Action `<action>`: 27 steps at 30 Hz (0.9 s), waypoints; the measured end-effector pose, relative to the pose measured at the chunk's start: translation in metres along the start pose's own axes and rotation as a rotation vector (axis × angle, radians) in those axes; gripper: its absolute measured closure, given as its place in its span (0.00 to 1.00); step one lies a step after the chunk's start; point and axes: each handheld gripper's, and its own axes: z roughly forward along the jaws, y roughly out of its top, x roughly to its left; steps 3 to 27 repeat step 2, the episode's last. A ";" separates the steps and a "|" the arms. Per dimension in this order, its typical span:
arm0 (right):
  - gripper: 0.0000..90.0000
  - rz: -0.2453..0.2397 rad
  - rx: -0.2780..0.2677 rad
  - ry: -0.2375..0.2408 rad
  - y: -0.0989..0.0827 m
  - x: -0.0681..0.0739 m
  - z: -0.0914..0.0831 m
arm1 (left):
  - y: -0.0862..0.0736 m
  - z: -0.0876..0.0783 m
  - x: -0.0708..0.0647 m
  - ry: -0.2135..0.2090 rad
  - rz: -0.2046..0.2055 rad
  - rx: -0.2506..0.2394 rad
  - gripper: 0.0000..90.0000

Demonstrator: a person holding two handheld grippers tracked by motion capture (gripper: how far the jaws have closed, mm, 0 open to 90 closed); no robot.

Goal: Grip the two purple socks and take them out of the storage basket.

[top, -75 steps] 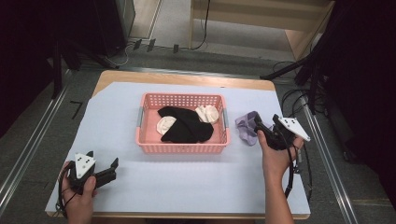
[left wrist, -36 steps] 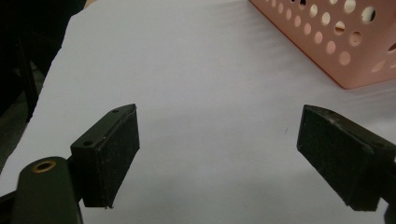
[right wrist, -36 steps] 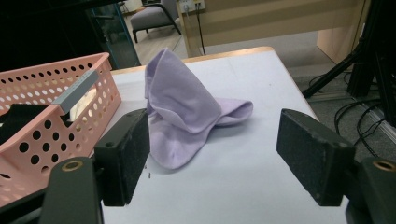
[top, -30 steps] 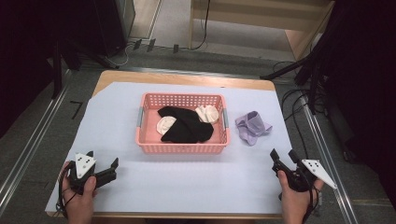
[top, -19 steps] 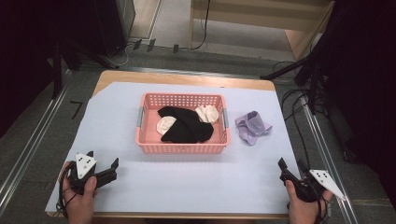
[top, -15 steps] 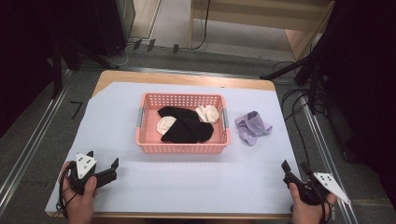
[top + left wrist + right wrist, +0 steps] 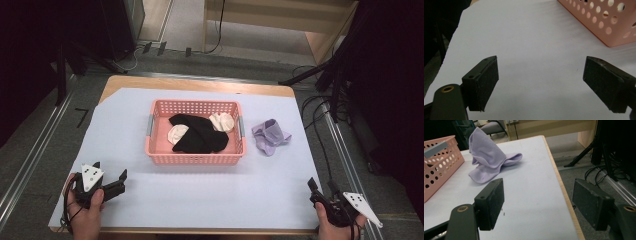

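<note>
Two handheld grippers sit at the near corners of the table in the high view. The left gripper (image 7: 112, 181) is at the near left, the right gripper (image 7: 322, 189) at the near right, each held in a hand and resting low over the white sheet (image 7: 210, 190) that covers the table. Between them, toward the middle, stands a pink perforated basket (image 7: 194, 157) holding black socks (image 7: 200, 137) and two cream socks (image 7: 222, 121). A lilac sock (image 7: 270, 135) lies crumpled on the sheet just beside the basket's right end, well apart from both grippers.

Seen from the left gripper view, the left gripper (image 7: 541, 85) has its jaws spread wide with nothing between them but bare white sheet (image 7: 529, 45). A corner of the pink basket (image 7: 604, 22) shows at upper right, apart from the jaws.

From the right gripper view, the right gripper (image 7: 539, 205) is also wide apart and empty, its left jaw over the sheet (image 7: 529, 192) and its right jaw out past the table's wooden edge (image 7: 564, 192). The lilac sock (image 7: 489, 160) lies ahead in a peaked heap, near the end of the pink basket (image 7: 439, 162), clear of the jaws.
</note>
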 end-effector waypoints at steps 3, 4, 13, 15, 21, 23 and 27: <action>0.28 -0.011 0.010 0.006 0.000 0.000 0.001 | 0.000 0.000 0.000 0.001 -0.002 0.000 0.16; 0.28 -0.011 0.010 0.006 0.000 0.000 0.001 | 0.000 0.000 0.000 0.001 -0.002 0.000 0.16; 0.28 -0.011 0.010 0.006 0.000 0.000 0.001 | 0.000 0.000 0.000 0.001 -0.002 0.000 0.16; 0.28 -0.011 0.010 0.006 0.000 0.000 0.001 | 0.000 0.000 0.000 0.001 -0.002 0.000 0.16; 0.28 -0.011 0.010 0.006 0.000 0.000 0.001 | 0.000 0.000 0.000 0.001 -0.002 0.000 0.16; 0.28 -0.011 0.010 0.006 0.000 0.000 0.001 | 0.000 0.000 0.000 0.001 -0.002 0.000 0.16; 0.28 -0.011 0.010 0.006 0.000 0.000 0.001 | 0.000 0.000 0.000 0.001 -0.002 0.000 0.16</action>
